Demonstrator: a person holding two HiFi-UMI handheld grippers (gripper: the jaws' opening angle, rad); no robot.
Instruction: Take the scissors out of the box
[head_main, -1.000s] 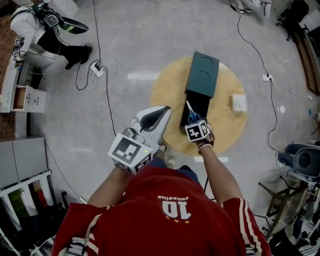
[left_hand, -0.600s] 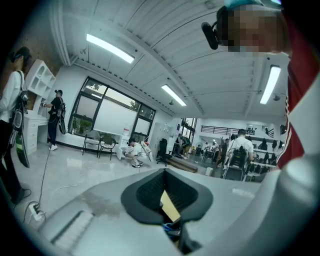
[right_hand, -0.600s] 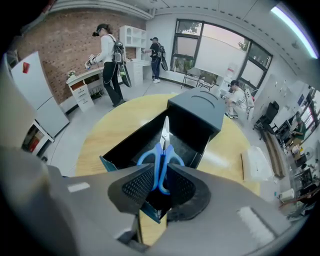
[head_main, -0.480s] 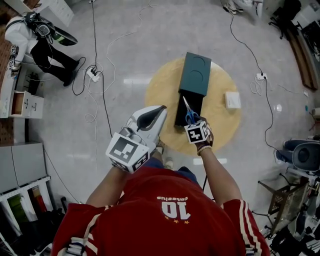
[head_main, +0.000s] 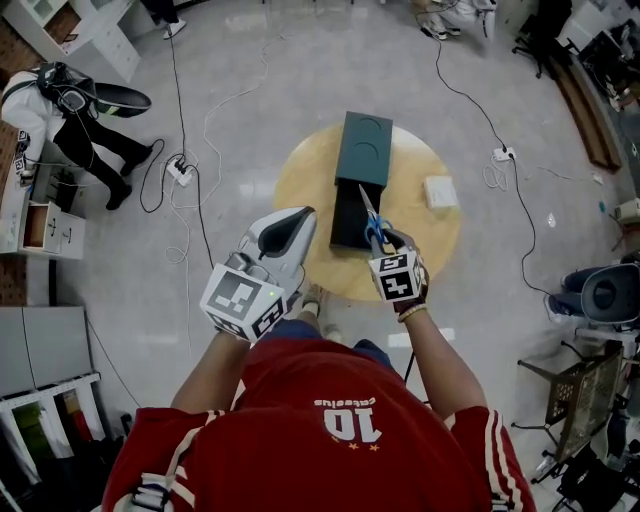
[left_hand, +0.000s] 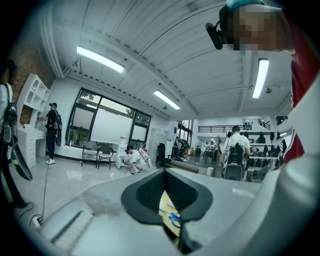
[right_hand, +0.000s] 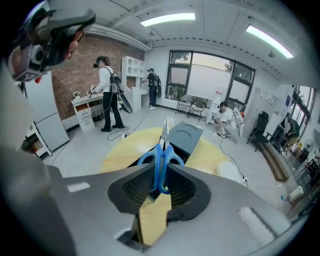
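Observation:
My right gripper (head_main: 381, 240) is shut on blue-handled scissors (head_main: 372, 226), held in the air above the round wooden table (head_main: 300, 180); the blades point up and away. In the right gripper view the scissors' (right_hand: 161, 159) handle loops sit between the pads of the right gripper (right_hand: 160, 184). Below them is the dark green box (head_main: 361, 150), its black tray (head_main: 348, 218) slid out toward me. The same box (right_hand: 188, 136) lies beyond the blade tip. My left gripper (head_main: 298, 218) hovers at the table's near-left edge, jaws together with nothing in them, and the left gripper (left_hand: 172, 216) shows only a sliver of table between its pads.
A small white block (head_main: 439, 191) lies on the table's right side. Cables and a power strip (head_main: 181, 171) lie on the floor at left, near a standing person (head_main: 60, 108). Shelves (head_main: 45, 215) line the left wall, and a chair (head_main: 605, 295) stands at right.
My right gripper has risen with the scissors, lifting them up off the black tray. My left gripper has drifted slightly up and to the left.

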